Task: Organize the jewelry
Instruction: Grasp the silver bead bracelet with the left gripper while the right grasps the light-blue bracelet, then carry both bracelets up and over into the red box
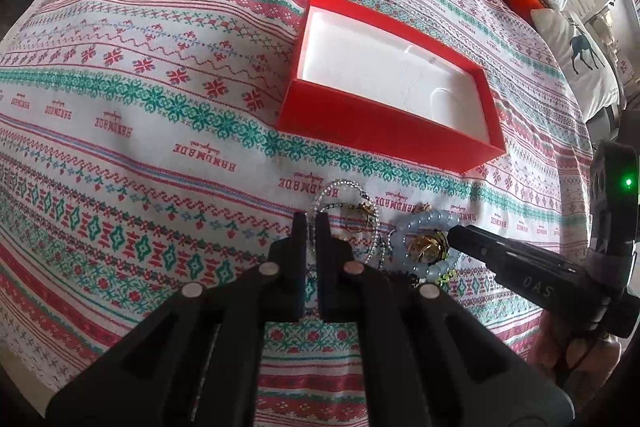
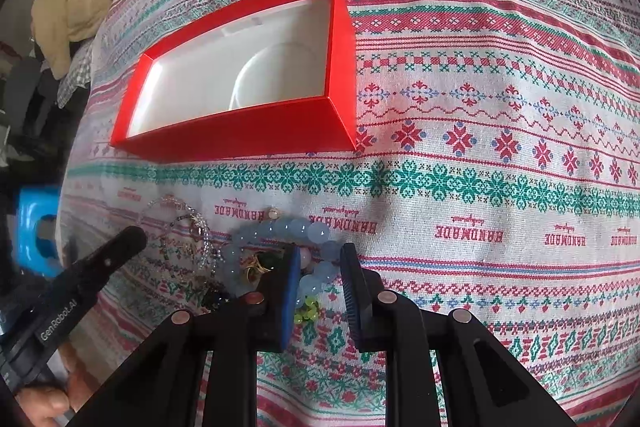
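Two tongs are working a bed: right tongs (image 2: 320,259), wide, straddling a blue bead bracelet (image 2: 280,231); left tongs (image 1: 311,223), narrow, nearing a clear bracelet (image 1: 340,187) below the red box (image 1: 384,135).

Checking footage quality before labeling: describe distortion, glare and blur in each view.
Left wrist view: strong fisheye bending of the bedspread, dark corner vignette, red box interior washed out white, window side overexposed. Right wrist view: same bending, box lining bright with little detail, blue bead bracelet soft near the right tongs.
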Demonstrator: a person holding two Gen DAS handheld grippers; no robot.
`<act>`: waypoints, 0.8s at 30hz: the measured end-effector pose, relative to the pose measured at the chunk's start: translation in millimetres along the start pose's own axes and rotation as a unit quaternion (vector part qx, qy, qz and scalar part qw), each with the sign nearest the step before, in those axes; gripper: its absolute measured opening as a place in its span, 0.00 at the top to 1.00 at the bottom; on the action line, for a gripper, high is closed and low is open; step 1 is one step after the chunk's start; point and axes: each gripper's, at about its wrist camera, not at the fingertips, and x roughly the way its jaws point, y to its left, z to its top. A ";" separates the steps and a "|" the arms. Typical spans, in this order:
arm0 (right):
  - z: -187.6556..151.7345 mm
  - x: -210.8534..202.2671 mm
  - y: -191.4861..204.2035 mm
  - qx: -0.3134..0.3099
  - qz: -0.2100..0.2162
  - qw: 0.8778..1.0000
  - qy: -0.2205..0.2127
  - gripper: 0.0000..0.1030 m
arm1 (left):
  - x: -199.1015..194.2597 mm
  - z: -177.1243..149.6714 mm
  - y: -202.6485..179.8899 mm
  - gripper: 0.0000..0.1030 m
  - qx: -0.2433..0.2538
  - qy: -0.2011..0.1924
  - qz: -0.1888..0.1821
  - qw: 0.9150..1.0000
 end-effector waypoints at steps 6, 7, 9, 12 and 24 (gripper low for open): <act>4.7 10.1 9.4 -0.007 -0.009 1.000 0.000 0.80 | -7.2 -3.6 2.1 0.95 0.007 -0.005 -0.009 1.000; 5.0 10.9 11.6 -0.017 0.001 1.000 -0.001 0.84 | -10.0 -4.3 3.4 0.95 0.008 -0.007 -0.012 1.000; 5.3 11.4 17.0 -0.024 -0.002 1.000 -0.003 0.89 | -15.5 -4.2 5.2 0.95 0.011 -0.012 -0.019 1.000; 5.9 8.9 22.9 -0.028 -0.002 1.000 -0.009 0.89 | -24.5 -5.3 11.0 0.95 0.014 -0.018 -0.028 0.999; 2.8 -23.7 46.8 -0.058 0.065 0.995 -0.043 0.89 | -57.2 -6.5 7.6 0.95 0.032 -0.041 -0.054 0.997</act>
